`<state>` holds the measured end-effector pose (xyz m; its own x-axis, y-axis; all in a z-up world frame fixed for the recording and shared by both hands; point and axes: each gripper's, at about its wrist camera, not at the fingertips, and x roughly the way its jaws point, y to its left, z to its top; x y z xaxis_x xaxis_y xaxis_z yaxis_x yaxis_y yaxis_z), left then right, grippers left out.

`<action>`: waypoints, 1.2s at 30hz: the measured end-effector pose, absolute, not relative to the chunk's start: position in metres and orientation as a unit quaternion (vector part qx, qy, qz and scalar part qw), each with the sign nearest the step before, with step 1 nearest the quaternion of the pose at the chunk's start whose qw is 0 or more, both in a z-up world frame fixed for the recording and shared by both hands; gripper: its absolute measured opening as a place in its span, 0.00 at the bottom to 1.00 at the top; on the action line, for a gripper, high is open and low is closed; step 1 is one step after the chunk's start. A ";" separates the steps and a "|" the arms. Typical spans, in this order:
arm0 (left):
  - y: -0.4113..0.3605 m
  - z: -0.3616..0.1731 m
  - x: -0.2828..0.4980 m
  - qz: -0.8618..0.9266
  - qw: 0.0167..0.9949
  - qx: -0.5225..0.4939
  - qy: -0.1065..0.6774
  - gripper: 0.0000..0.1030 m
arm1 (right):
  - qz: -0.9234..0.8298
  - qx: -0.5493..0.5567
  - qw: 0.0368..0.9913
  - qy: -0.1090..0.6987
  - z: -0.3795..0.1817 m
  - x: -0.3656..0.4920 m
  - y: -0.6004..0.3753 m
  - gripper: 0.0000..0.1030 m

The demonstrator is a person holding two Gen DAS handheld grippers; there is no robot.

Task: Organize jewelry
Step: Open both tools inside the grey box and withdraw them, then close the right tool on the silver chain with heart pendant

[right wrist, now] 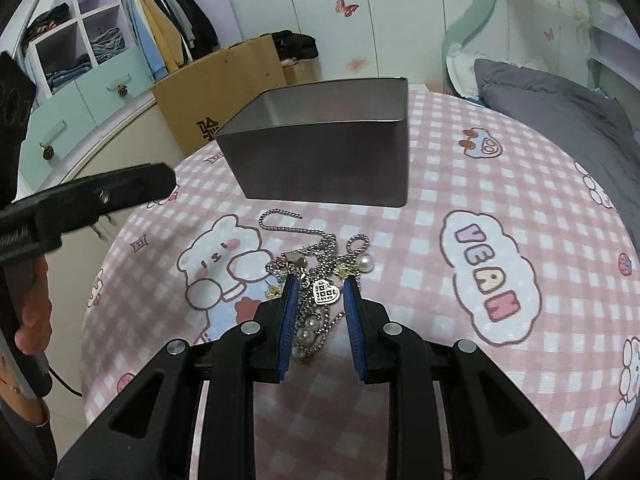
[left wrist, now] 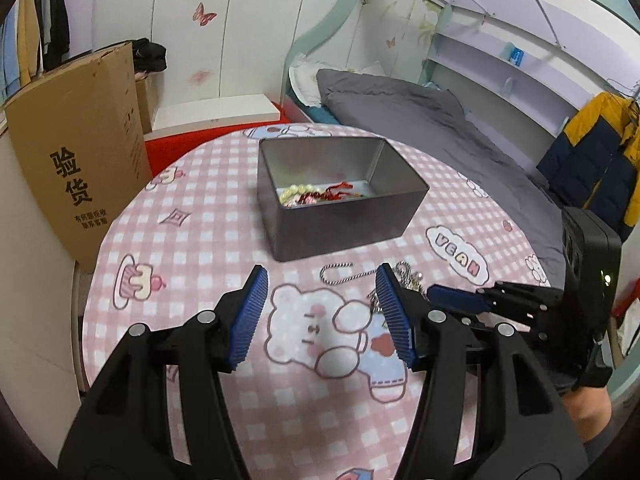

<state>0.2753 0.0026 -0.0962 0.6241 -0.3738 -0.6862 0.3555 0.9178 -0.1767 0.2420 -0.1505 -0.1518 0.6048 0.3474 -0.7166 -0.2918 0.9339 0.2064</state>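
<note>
A tangle of silver chains (right wrist: 316, 280) with pearls and a heart charm (right wrist: 326, 291) is left on the tabletop (right wrist: 520, 168), just in front of the grey tin (right wrist: 324, 160). Some pieces, pearl beads (left wrist: 296, 191) and a red cord (left wrist: 338, 191), are already seen inside the tin, so the task is judged partly done. The right tongs (right wrist: 320, 292) are spread around the tangle, not yet pinching. The left tongs (left wrist: 322, 284) are held wide apart, empty, above the tabletop.

round table w/ pink checked cloth (right wrist: 460, 184) carries grey metal tin (right wrist: 320, 160) & tangled silver chains w/ pearls (right wrist: 316, 264).
</note>
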 end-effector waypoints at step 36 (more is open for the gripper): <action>-0.094 -0.124 0.249 -0.317 0.862 0.077 0.388 0.55 | 0.208 0.080 0.941 0.256 -0.033 0.206 -0.204 0.13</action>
